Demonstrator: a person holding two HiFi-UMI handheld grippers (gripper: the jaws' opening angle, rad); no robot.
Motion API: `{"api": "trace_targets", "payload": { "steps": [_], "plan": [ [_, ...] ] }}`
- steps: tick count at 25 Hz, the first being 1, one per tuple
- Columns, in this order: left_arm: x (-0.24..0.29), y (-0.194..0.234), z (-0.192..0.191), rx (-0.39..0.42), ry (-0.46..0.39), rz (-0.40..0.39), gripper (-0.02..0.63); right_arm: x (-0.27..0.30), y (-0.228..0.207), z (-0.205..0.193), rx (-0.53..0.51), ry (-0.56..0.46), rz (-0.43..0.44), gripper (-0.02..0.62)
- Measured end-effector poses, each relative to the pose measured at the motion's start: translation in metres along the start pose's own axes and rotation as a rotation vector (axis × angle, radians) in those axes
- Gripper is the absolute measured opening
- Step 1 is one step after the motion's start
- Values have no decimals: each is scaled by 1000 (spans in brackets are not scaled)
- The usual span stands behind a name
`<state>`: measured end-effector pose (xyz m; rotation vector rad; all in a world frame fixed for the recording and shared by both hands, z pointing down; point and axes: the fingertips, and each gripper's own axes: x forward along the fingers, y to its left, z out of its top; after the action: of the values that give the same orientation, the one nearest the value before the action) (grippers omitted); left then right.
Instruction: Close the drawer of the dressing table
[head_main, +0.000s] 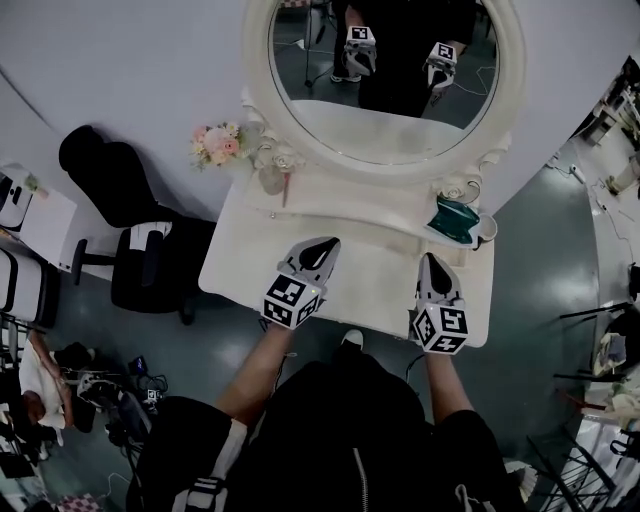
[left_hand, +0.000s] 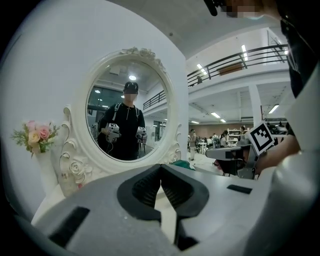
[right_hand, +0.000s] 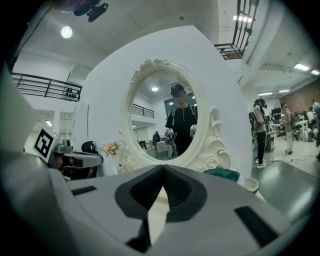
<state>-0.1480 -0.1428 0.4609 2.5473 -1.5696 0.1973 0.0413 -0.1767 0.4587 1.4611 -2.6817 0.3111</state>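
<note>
Both claws are clenched and empty. The left claw (head_main: 324, 244) and right claw (head_main: 431, 262) hang side by side over the front part of the worktop, pointing towards the mirror (head_main: 385, 150). In each gripper view the dark pads meet at the tips with nothing between them: left claw (left_hand: 160, 167), right claw (right_hand: 163, 167).

The drawer itself shows in no view. By my guess it sits under the front edge of the dressing table (head_main: 232, 262), below the claws and hidden by the person's body. I cannot tell how far out it is.

Handling, as a judgement: a rigid white panel on runners, likely light to medium weight, stiff and not fragile. There's no need to grip it. Press the closed claw tips flat on the drawer front, one towards each end, so it slides straight and doesn't jam. Go gently, since a slam could shake the flowers (head_main: 216, 142), the teal thing (head_main: 455, 218) and the small cup (head_main: 488, 228) at the back of the worktop.

Views:
- **Head view:** the only one giving the layout, with both claws, the worktop edge and a black chair (head_main: 130, 255) to the left.
- **Gripper views:** these give the pad contact, plus the person in the mirror holding both grippers.
- **Left gripper view:** catches the other gripper's marker cube (left_hand: 262, 138).
- **Right gripper view:** catches the left gripper's cube (right_hand: 44, 142).
</note>
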Motion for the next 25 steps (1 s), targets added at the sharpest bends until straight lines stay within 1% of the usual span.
{"api": "trace_targets", "payload": {
  "steps": [7, 16, 21, 25],
  "plan": [
    [36, 12, 5, 2, -2, -3, 3, 30, -21, 8, -13, 0, 9, 5],
    [67, 16, 8, -3, -1, -46, 3, 46, -38, 9, -30, 5, -18, 5],
    [79, 17, -4, -13, 20, -74, 3, 48, -52, -1, -35, 26, -52, 5],
    [93, 14, -20, -32, 47, -102, 2, 47, -65, -20, -31, 67, -78, 5]
  ]
}}
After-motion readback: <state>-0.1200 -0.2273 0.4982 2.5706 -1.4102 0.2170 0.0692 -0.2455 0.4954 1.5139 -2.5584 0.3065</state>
